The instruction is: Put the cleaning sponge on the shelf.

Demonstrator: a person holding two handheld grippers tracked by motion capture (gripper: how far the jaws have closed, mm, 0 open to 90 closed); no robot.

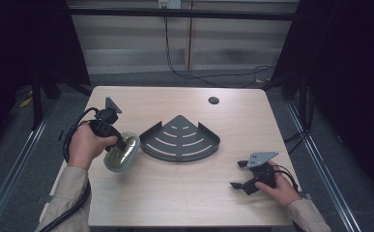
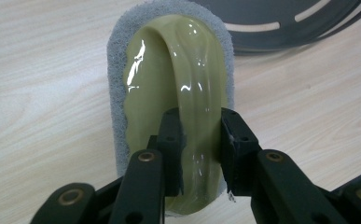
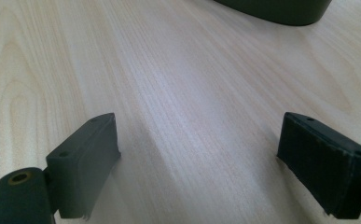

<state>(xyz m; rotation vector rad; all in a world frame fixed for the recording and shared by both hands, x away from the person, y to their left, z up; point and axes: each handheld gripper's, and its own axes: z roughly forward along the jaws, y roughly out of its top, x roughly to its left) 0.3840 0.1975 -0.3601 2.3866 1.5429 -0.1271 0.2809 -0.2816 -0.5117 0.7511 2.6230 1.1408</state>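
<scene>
A scrubbing brush (image 1: 122, 153) with a glossy olive-green handle (image 2: 187, 88) and a grey pad underneath is held slightly off the table at the left. My left gripper (image 2: 200, 144) is shut on the arched handle, one pad on each side. Just right of it lies a dark grey fan-shaped corner shelf (image 1: 180, 140) with curved slots; its rim (image 2: 281, 32) shows at the top of the left gripper view. My right gripper (image 1: 239, 175) rests low over the table at the front right, open wide (image 3: 197, 154) with only bare wood between its jaws.
The light wooden table (image 1: 175, 193) has a round cable hole (image 1: 214, 100) at the back right. Black cables trail from both grippers, and more lie on the floor behind the table. Dark frame posts stand at both sides.
</scene>
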